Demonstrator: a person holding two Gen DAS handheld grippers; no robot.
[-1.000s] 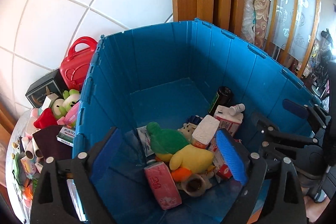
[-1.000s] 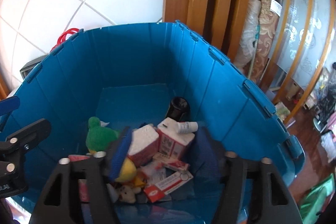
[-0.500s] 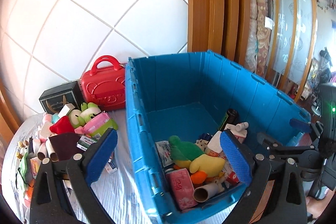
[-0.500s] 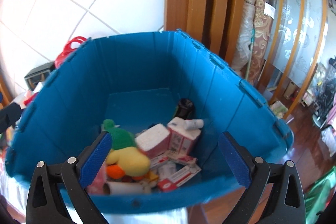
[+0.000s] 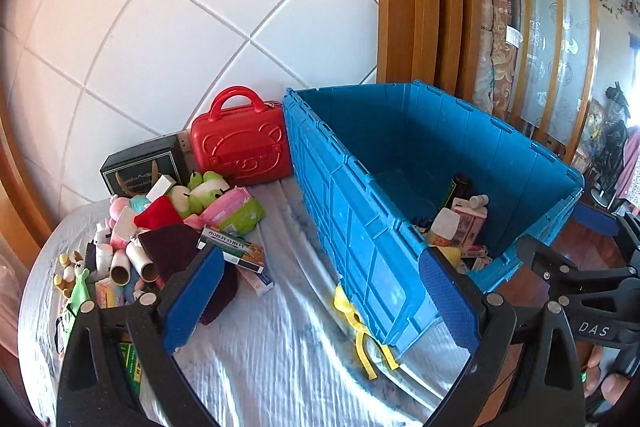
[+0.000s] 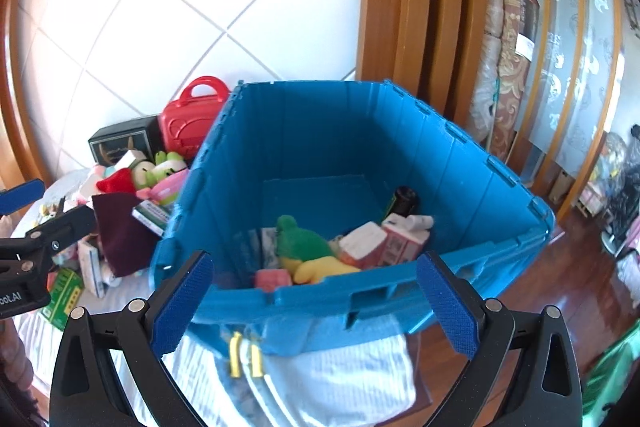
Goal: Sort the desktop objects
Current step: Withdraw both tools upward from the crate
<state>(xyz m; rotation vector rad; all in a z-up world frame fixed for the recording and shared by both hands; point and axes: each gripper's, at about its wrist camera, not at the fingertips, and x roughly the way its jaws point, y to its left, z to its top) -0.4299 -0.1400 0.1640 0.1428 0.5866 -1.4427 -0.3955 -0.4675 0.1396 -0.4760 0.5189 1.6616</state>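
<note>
Both tools [image 5: 320,303] [image 6: 312,307] agape, empty

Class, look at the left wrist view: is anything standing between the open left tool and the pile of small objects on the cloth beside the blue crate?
Nothing visible does. The left tool is open and empty over bare cloth. The pile lies just ahead of its left finger, and the blue crate stands off to the right, beside the path, not across it.

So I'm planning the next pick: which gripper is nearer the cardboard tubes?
Left. The left gripper hangs over the table beside the cardboard tubes; the right gripper is in front of the blue crate, farther away.
</note>
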